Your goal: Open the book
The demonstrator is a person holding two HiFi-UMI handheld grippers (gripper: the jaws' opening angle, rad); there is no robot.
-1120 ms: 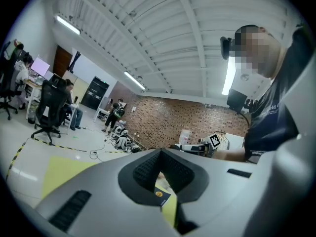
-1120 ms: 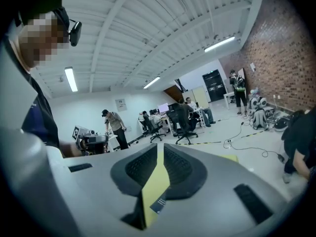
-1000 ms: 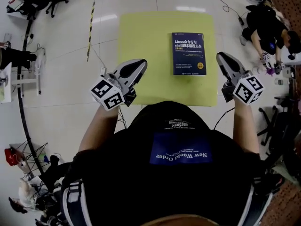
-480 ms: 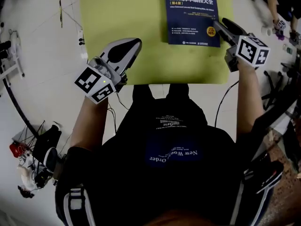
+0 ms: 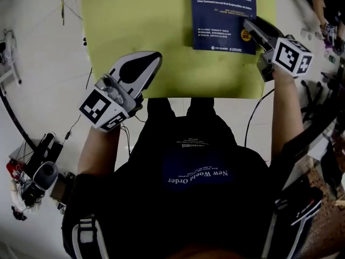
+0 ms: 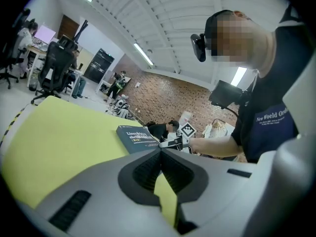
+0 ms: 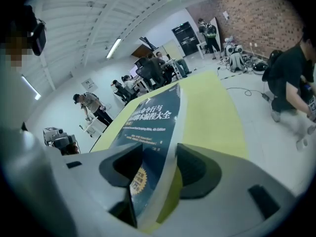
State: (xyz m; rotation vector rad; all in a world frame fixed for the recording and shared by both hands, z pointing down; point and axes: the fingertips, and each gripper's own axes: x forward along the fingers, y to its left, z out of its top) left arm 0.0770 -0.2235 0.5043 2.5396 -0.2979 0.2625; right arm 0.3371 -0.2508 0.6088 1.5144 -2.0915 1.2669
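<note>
Jaws of the right gripper (image 5: 248, 22) have just swung wide, astride the five o'clock corner of the closed book (image 5: 223, 15) on the yellow mat (image 5: 135, 20), likely poised for the cover; the left gripper (image 5: 155, 57) holds its own together.

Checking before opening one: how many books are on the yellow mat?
1. The blue book lies on the yellow mat's right side, near corner between the right gripper's just-opened jaws; none seems hidden.

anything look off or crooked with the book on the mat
Nothing stands out: the book lies closed and flat on the yellow mat, cover intact, nothing spilled.
</note>
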